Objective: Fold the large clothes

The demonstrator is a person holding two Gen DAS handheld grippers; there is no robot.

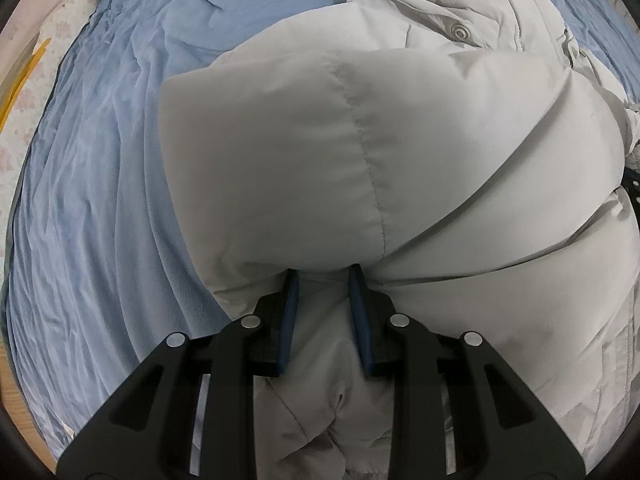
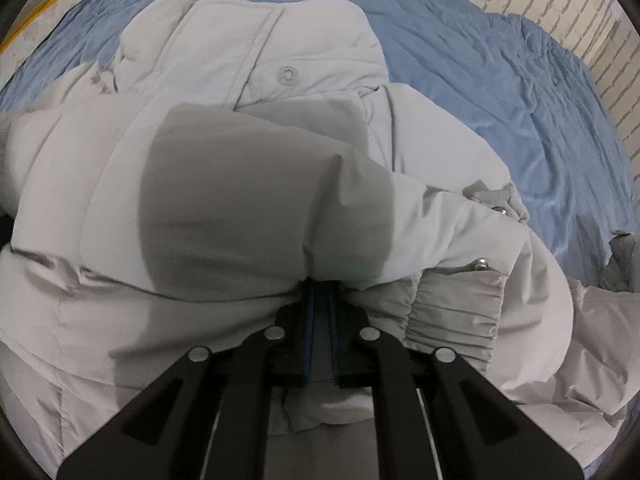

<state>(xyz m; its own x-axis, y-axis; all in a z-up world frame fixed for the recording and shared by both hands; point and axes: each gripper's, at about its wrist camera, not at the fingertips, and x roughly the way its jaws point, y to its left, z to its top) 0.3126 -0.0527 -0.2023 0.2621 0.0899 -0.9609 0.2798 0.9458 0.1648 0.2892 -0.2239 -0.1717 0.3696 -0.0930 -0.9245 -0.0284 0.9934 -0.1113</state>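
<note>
A pale grey puffer jacket (image 1: 360, 140) lies bunched on a blue bed sheet (image 1: 88, 184). My left gripper (image 1: 323, 276) has its blue-padded jaws partly apart with a thick fold of the jacket between them. In the right wrist view the jacket (image 2: 248, 208) fills the middle, with its collar and a snap button (image 2: 287, 74) at the top and an elastic cuff (image 2: 452, 312) at the right. My right gripper (image 2: 321, 286) is shut on a fold of the jacket, jaws nearly together.
The blue sheet (image 2: 500, 92) covers the bed around the jacket. A white brick wall (image 2: 560, 12) stands at the far right. A pale floral surface with a yellow strip (image 1: 24, 76) lies beyond the bed's left edge.
</note>
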